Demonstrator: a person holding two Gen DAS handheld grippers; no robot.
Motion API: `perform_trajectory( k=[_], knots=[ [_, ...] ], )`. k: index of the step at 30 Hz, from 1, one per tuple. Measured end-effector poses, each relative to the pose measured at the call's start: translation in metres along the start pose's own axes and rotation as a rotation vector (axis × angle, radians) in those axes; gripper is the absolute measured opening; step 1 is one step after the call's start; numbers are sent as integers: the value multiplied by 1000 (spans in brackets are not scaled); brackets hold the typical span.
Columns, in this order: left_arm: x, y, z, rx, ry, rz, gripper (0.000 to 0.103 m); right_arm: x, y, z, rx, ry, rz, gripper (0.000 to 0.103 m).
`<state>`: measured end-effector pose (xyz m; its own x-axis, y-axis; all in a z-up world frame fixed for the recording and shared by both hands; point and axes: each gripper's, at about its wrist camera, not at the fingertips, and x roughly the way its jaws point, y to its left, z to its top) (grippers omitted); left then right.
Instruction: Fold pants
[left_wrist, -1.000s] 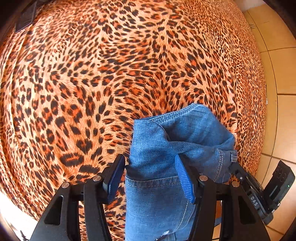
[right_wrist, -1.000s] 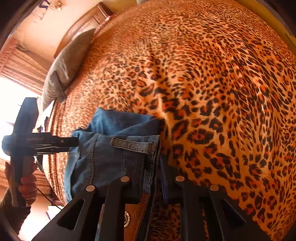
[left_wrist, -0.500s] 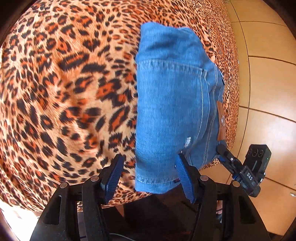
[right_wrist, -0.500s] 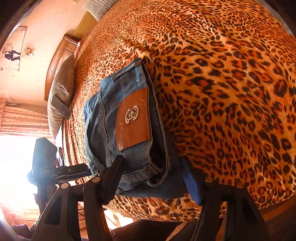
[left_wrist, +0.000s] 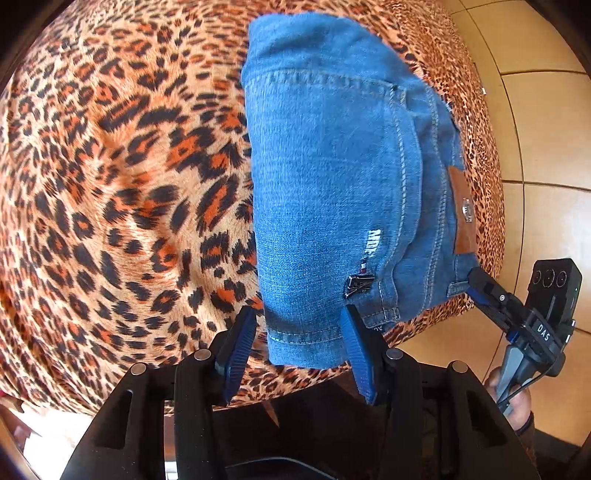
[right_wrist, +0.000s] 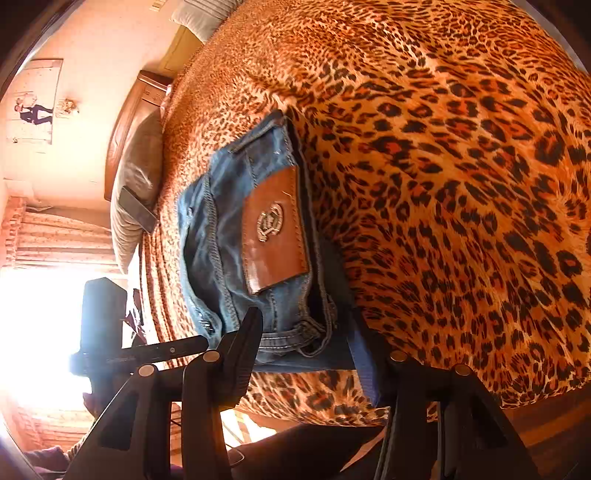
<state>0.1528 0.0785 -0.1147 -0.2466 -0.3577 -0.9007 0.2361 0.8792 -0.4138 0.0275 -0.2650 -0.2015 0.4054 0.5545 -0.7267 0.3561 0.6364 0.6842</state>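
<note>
Left gripper (left_wrist: 299, 343) pitched steeply down, closing, straddling folded jeans (left_wrist: 332, 177); contact unclear.

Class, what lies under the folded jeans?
The leopard-print bedspread shows all around the jeans, so they rest on it. The jeans cover whatever lies directly beneath them.

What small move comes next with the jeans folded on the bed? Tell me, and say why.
Probably draw both grippers back off the jeans. They lie as a compact folded bundle near the edge of the leopard bedspread, and the left gripper and right gripper straddle its near end, jaws just narrowed, pads not visibly pressing.
</note>
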Motion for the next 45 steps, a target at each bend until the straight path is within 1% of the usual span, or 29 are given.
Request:
perform_trajectory(
  k=[2,3,4,6,7,10,12,15,17,22,24,25,26,27,28,29,30,31,32,33,34,35,36,37,39,40,42,44,45],
  knots=[
    [-23,-3,2,24,-65,-7,46,-15,2,6,-14,-31,9,53],
    [-32,-5,4,31,-104,-7,49,-20,4,10,-24,-47,2,57],
    [-40,-7,11,33,-141,0,55,-22,6,14,-32,-57,0,59],
    [-48,-10,30,15,-206,46,65,-21,7,25,-38,-62,-7,59],
    [-47,-11,39,-2,-224,73,64,-17,8,32,-44,-62,-19,59],
    [-30,-24,59,-52,-245,139,62,-1,16,55,-63,-52,-63,60],
    [-16,-37,73,-80,-262,171,62,8,20,68,-71,-37,-73,60],
    [-9,-50,73,-103,-254,156,62,19,24,85,-104,-27,-110,66],
    [-7,-54,70,-109,-245,161,62,25,28,92,-111,-22,-118,67],
    [1,-54,84,-117,-241,200,62,43,36,106,-123,-4,-128,68],
    [4,-53,89,-121,-242,216,63,54,42,110,-153,12,-127,68],
    [5,-54,92,-119,-240,220,63,57,46,110,-178,20,-132,65],
    [5,-54,96,-116,-243,234,63,59,52,111,-212,27,-125,55],
    [6,-54,100,-113,-253,260,62,57,59,110,-252,19,-139,34],
    [6,-53,105,-112,-254,280,62,56,65,112,-279,5,-157,26],
    [12,-50,113,-126,-241,286,62,56,64,115,-274,0,-181,24],
    [20,-45,120,-151,-213,289,63,62,59,119,-253,19,-215,23],
    [27,-39,126,-178,-181,275,64,69,51,123,-239,48,-263,23],
    [30,-34,130,-203,-160,244,64,71,45,125,-228,64,-290,24],
    [27,-31,130,-217,-154,214,63,66,42,125,-207,59,-255,26],
    [22,-28,128,-215,-154,187,62,56,41,123,-189,41,-211,28],
    [16,-24,123,-206,-160,167,61,46,41,120,-177,25,-164,29],
    [11,-20,117,-200,-164,160,60,37,41,115,-168,24,-115,34],
    [6,-14,109,-194,-163,148,60,29,39,108,-160,28,-80,48],
    [4,-2,89,-213,-144,99,62,16,34,91,-157,34,-60,62],
    [7,5,77,-239,-125,68,65,14,31,82,-153,54,-54,62],
    [20,12,57,-266,-75,-11,65,14,26,63,-137,81,-42,62],
    [33,13,43,-283,-49,-56,65,17,22,46,-128,105,-25,62],
    [40,12,40,-277,-39,-64,65,22,21,39,-136,120,-29,61]
  ],
)
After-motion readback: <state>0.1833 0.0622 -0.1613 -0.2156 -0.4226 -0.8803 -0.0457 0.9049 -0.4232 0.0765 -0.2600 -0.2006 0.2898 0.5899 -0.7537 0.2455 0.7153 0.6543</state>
